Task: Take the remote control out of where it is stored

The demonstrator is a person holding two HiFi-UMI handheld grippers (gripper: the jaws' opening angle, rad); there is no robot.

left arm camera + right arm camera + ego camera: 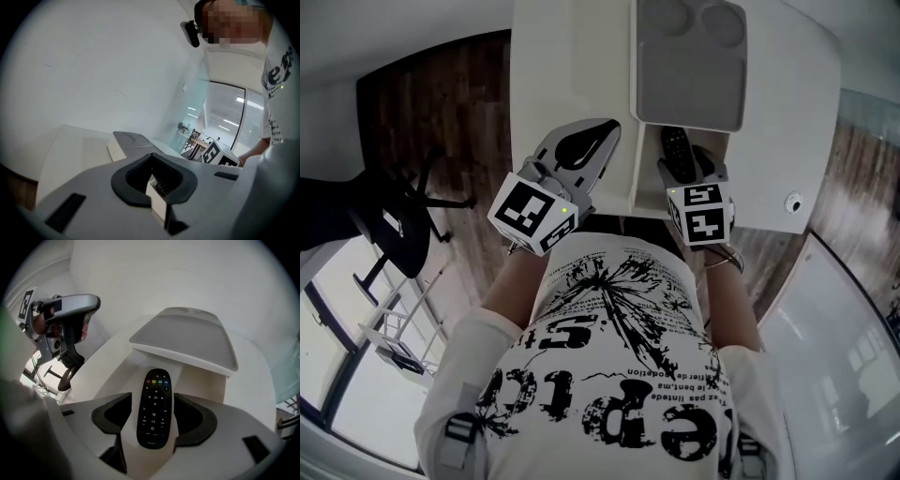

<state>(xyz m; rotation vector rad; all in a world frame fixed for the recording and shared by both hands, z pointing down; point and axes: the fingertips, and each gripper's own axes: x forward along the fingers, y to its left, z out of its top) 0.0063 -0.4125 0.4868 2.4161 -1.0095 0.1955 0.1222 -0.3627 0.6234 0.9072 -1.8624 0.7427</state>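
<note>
— Anything gripped on the right?
— No. Right tongs [153, 405] released, straddling the remote [155, 390], pads clear of both its sides. Lies face up in its slot [199, 380], under the tray [187, 341] at 12 o'clock.
— And the left?
— Left tongs [153, 157] clenched tip to tip, off at 9 o'clock from the remote, over the worktop [562, 75]. Shows a white edge in the hollow behind the tips. Pinched or not, hard to say.
— Risks?
— Closing off-centre, probably: could skew the remote or catch only its rounded end, then slip on the lift. Lifting steeply might knock the tray's lip.
— Room?
— Tight at 3 and 9, with slot walls close. Open toward 6, so likely out that way.
</note>
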